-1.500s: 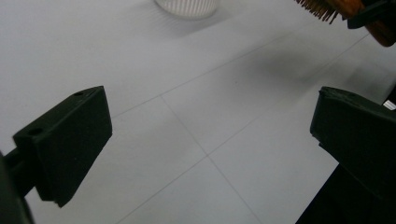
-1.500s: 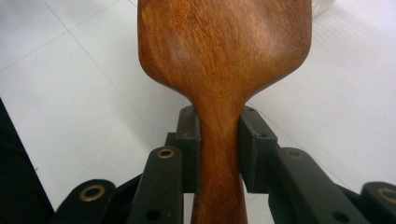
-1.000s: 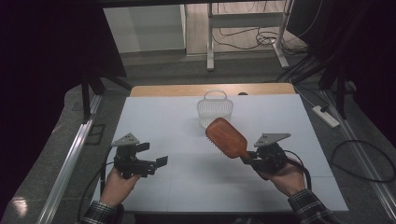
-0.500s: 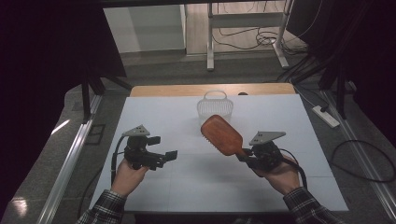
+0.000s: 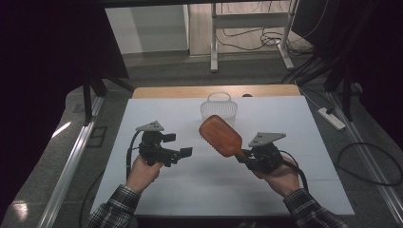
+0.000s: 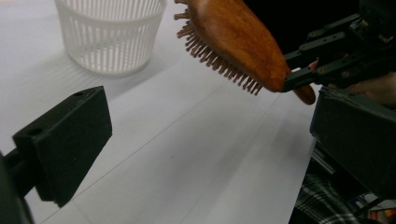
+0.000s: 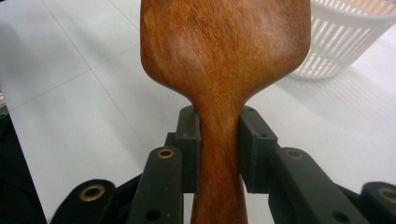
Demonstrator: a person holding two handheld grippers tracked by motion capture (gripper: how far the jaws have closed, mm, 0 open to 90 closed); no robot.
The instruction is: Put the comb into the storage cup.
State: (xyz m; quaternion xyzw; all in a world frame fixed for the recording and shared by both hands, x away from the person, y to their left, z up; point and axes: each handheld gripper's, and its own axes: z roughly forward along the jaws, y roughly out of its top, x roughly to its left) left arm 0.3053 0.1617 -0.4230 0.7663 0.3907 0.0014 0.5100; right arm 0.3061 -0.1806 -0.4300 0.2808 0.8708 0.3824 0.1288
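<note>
Clamping the wooden hairbrush (image 5: 220, 136) by its handle, the right hand-held gripper (image 5: 248, 159) tilts it toward the basket (image 5: 218, 110)

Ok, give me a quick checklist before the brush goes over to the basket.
1. Right gripper clamped on the hairbrush handle: ok.
2. Hairbrush lifted off the table: ok.
3. Bristles facing down: ok, seen in the left gripper view.
4. Basket upright with its mouth open: ok.
5. Left gripper open, holding nothing and apart from the brush: ok.
6. Basket holds nothing inside: cannot tell.
</note>
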